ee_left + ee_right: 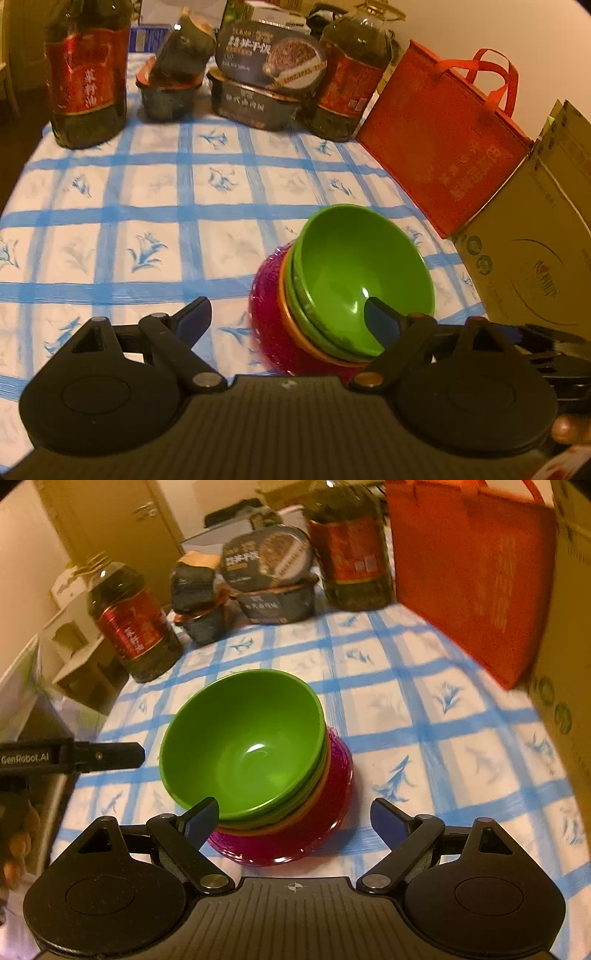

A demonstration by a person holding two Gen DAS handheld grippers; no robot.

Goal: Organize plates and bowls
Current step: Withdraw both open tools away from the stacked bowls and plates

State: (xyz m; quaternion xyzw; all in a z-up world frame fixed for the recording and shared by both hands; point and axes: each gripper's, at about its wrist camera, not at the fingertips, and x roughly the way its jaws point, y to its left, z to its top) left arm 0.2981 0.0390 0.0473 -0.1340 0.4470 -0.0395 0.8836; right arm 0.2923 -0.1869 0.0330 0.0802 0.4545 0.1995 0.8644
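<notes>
A stack stands on the blue-checked tablecloth: a green bowl on top, another green bowl and an orange one under it, all on a magenta plate. The stack shows in the right wrist view too, green bowl over magenta plate. My left gripper is open and empty, its right fingertip over the top bowl's rim. My right gripper is open and empty, just in front of the stack. The left gripper also shows at the left edge of the right wrist view.
At the back stand two large oil bottles and stacked dark food boxes. A red tote bag and a cardboard box line the right side. The table's left edge drops off.
</notes>
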